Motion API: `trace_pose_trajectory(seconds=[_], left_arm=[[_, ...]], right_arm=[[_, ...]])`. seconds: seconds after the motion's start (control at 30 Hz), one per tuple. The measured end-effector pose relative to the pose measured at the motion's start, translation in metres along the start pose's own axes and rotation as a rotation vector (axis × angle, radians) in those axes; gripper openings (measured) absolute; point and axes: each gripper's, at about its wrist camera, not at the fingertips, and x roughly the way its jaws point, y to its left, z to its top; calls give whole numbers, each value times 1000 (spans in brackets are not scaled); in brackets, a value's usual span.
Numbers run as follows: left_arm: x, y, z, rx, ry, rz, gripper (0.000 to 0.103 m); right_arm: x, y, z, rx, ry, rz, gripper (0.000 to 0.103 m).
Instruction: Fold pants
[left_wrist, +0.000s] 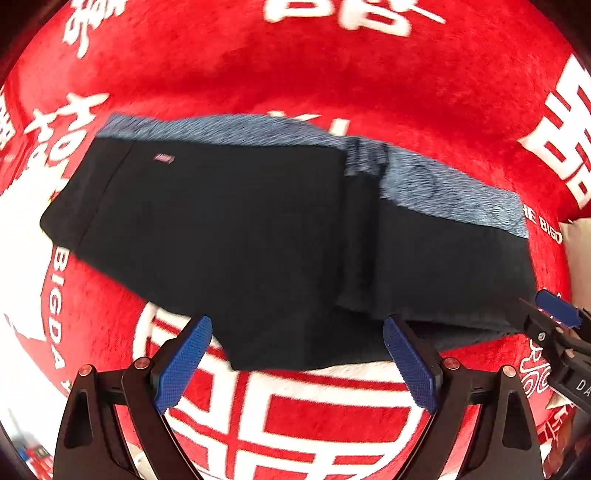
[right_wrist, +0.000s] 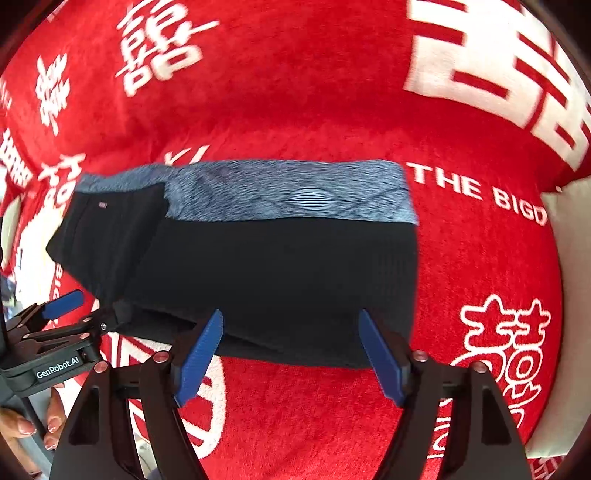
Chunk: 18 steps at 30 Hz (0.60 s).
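Observation:
Black pants (left_wrist: 236, 236) with a blue-grey heathered waistband (left_wrist: 443, 184) lie folded on a red blanket. In the right wrist view the pants (right_wrist: 280, 277) and the waistband (right_wrist: 288, 192) fill the middle. My left gripper (left_wrist: 297, 363) is open, its blue pads on either side of the near edge of the pants, holding nothing. My right gripper (right_wrist: 291, 358) is open at the near edge of the pants, empty. The right gripper shows at the right edge of the left wrist view (left_wrist: 554, 325). The left gripper shows at the left of the right wrist view (right_wrist: 74, 314).
The red plush blanket (left_wrist: 332, 74) with white characters and lettering covers the whole surface, also in the right wrist view (right_wrist: 295, 92). A pale cushion (right_wrist: 569, 295) lies at the blanket's right edge. A hand (right_wrist: 33, 424) holds the left gripper.

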Motion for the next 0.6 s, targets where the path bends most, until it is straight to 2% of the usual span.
trace_pose_trajectory(seconds=[0.27,0.4,0.53,0.57,0.6], left_arm=[[7,61,1,-18,14,-38,94],[5,107,4,-47,16,-46,94],[6,148,6,-94,9,-41,94],[7,157,6,-114,11,-45,94],[8,168,5,-144,11,-55,94]], right_arm=[[13,59,7,-16,-5,-32,79],[29,99,11,1,16,10,79],[59,134,12,-2,75,58,81],[72,142,11,-6,106,14,81],[75,145,10,-11,100,-11,86]])
